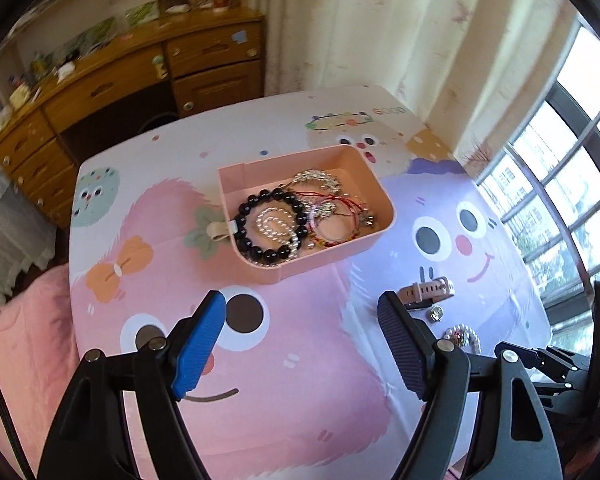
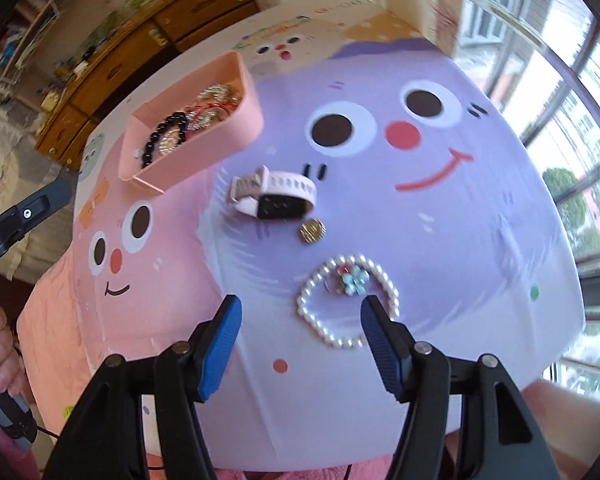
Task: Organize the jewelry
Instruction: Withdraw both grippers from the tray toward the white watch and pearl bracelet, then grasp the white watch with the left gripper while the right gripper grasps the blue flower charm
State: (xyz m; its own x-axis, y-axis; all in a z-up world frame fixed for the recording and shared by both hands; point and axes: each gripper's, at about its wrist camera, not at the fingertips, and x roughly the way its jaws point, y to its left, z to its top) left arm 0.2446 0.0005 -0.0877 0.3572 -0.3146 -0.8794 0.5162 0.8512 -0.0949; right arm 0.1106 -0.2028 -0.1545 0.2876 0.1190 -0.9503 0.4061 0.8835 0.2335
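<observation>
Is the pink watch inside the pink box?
No, the pink watch lies on the table beside the pink box, not in it.

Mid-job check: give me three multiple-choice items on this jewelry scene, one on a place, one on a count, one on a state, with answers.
1. Where is the black bead bracelet?
A. in the pink tray
B. on the table
C. in the right gripper

2. How many pieces lie on the table outside the tray?
A. one
B. three
C. five

3. How do the left gripper jaws stand?
A. shut on a bracelet
B. shut, empty
C. open, empty

Answers: 1 A, it lies inside the tray. 2 B, the watch, gold charm and pearl bracelet. 3 C, only tabletop shows between them.
</observation>
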